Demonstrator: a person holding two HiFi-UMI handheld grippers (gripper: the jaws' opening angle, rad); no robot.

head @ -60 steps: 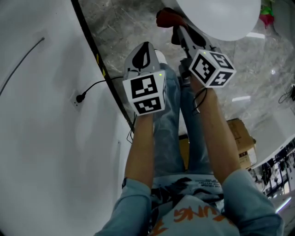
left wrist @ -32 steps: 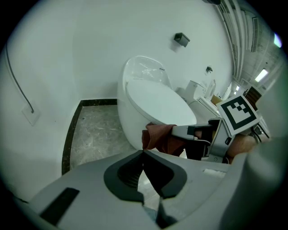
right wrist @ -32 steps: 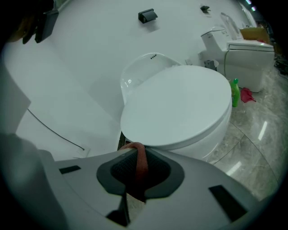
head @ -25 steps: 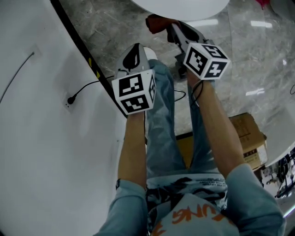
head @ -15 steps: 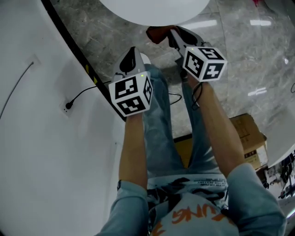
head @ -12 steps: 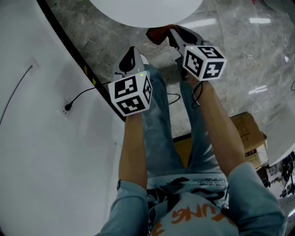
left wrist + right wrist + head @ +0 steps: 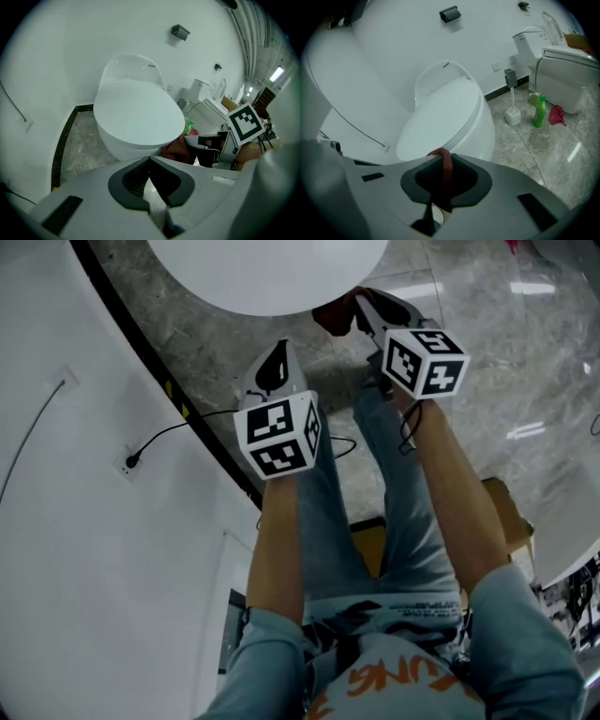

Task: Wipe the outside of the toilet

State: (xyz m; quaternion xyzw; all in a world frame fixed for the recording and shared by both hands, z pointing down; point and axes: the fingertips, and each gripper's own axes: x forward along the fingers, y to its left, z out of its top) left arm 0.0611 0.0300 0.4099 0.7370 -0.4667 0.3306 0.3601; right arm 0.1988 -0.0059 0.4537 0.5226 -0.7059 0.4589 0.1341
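A white toilet with its lid down fills the top of the head view. In the left gripper view the toilet stands straight ahead, and in the right gripper view the toilet lies just beyond the jaws. My right gripper is shut on a dark red cloth and sits at the bowl's front edge. The cloth bunches beside the rim. My left gripper hangs a little back from the bowl. Its jaws meet with nothing between them.
A black skirting strip runs along the white wall at left, with a socket and black cable. A cardboard box lies behind my legs. A toilet brush, green bottle, red rag and second toilet stand at right.
The toilet lid has come further into the head view and now reaches down to the cloth. Both grippers have moved closer to the bowl, the right one still holding the cloth.
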